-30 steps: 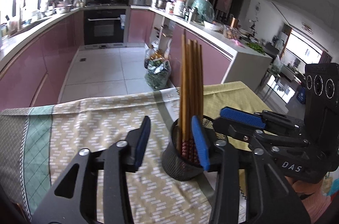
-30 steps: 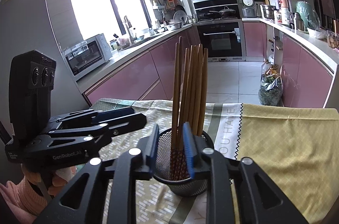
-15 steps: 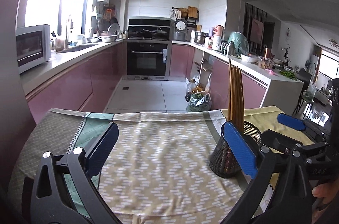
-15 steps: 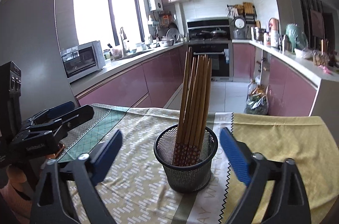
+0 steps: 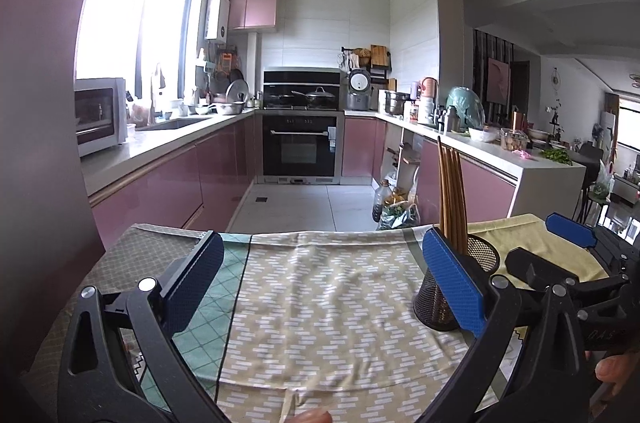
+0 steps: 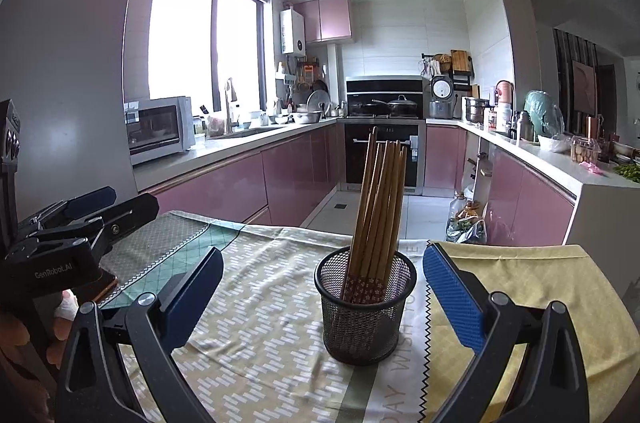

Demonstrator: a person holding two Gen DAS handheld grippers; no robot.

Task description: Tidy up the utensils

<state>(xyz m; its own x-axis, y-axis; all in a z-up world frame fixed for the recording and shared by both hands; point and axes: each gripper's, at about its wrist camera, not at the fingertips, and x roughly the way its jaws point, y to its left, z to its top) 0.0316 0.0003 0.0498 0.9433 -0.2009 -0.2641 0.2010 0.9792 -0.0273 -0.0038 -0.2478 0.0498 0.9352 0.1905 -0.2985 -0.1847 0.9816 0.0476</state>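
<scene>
A black mesh holder (image 6: 364,315) stands upright on the cloth-covered table. It holds a bundle of brown chopsticks (image 6: 380,207) with patterned red lower ends. My right gripper (image 6: 323,263) is open wide; the holder sits just ahead between its blue pads, untouched. My left gripper (image 5: 320,255) is also open wide, over bare cloth, with nothing between its fingers. In the left wrist view the holder (image 5: 482,259) and chopsticks (image 5: 450,199) show partly behind the right finger. Each gripper appears in the other's view: the left gripper (image 6: 80,219) and the right gripper (image 5: 560,247).
A patterned beige and green cloth (image 5: 320,303) and a yellow cloth (image 6: 520,283) cover the table. Beyond the far edge is a kitchen floor with pink cabinets (image 6: 224,191), an oven (image 5: 300,147) and a counter (image 6: 540,159). A person's fingers (image 5: 612,369) hold the right gripper's handle.
Both grippers went from narrow around the chopsticks and holder to wide open and drew back. My left gripper swung left, so the holder now sits at its right finger.
</scene>
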